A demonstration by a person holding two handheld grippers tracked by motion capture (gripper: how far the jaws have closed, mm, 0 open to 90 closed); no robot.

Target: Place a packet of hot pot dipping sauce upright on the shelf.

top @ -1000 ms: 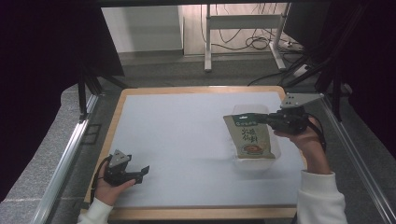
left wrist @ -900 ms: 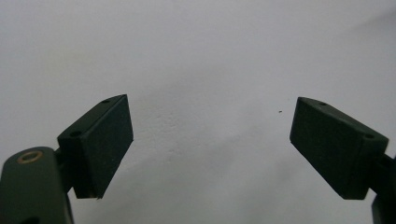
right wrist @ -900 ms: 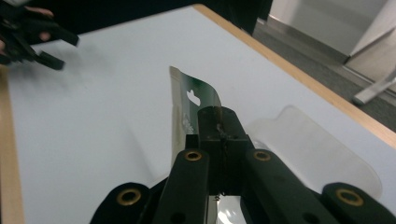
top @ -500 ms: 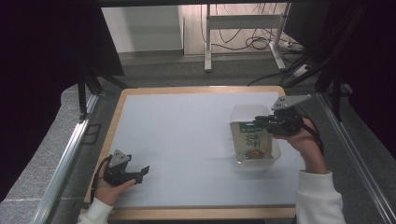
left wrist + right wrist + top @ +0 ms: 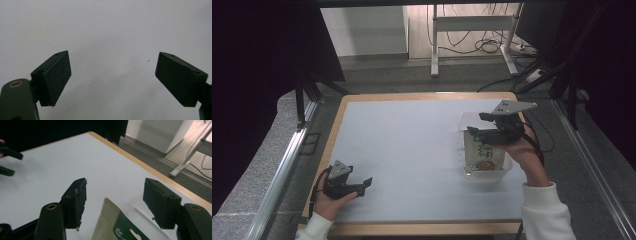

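Between right gripper jaws | pouch top, untouched | jaws just opened

Lab-type recording station: white table with wooden edging, metal rails alongside, black curtains, loose cables on far floor, grey carpet.

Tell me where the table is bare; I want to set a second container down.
The table is free between the left gripper and the container, also along the far edge. Crowded on the right, where the right gripper, jaws just opened, hovers over the pouch.
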